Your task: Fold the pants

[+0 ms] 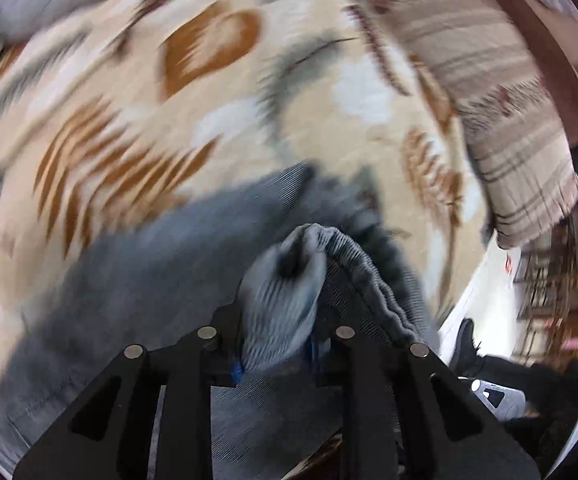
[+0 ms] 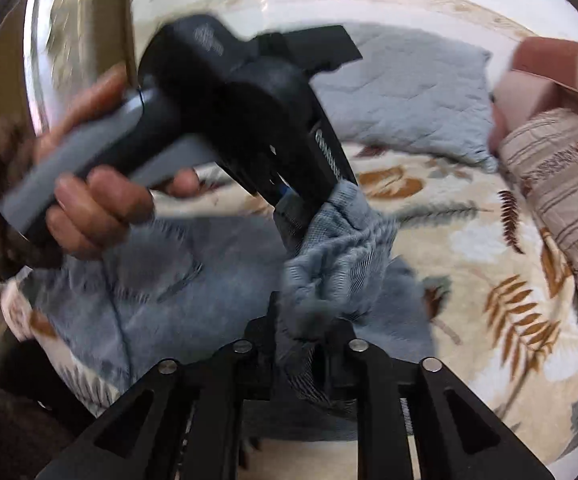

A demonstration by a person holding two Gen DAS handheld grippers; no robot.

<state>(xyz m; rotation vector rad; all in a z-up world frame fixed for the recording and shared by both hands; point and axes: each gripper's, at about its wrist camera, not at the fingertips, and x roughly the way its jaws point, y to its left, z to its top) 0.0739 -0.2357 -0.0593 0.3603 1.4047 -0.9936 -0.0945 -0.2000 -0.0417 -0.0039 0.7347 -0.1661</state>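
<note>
Left wrist view, nearest the lens: the left tongs are pressed together on a bunched fold of the gray pants. The gathered cloth rises out from between the two fingers and peaks just ahead of them. A ribbed elastic waistband curves away to the right of the pinch point. The remaining fabric hangs below and spreads to the left of the tongs, lying on a leaf-patterned bedspread.

Right wrist view, nearest the lens: the right tongs are clamped on another bunch of the same pants. The cloth stands up between the fingers and runs upward to the left tongs, which pinch the upper end of the same gathered section. The two grip points are near each other, joined by crumpled fabric. The person's left hand grips the gray handle of the left unit. The body of the pants lies flat to the left, under that hand, on the bedspread.

Farther out: a gray quilted pillow lies beyond the pants. A striped blanket occupies the right edge. Both frames are motion-blurred.
</note>
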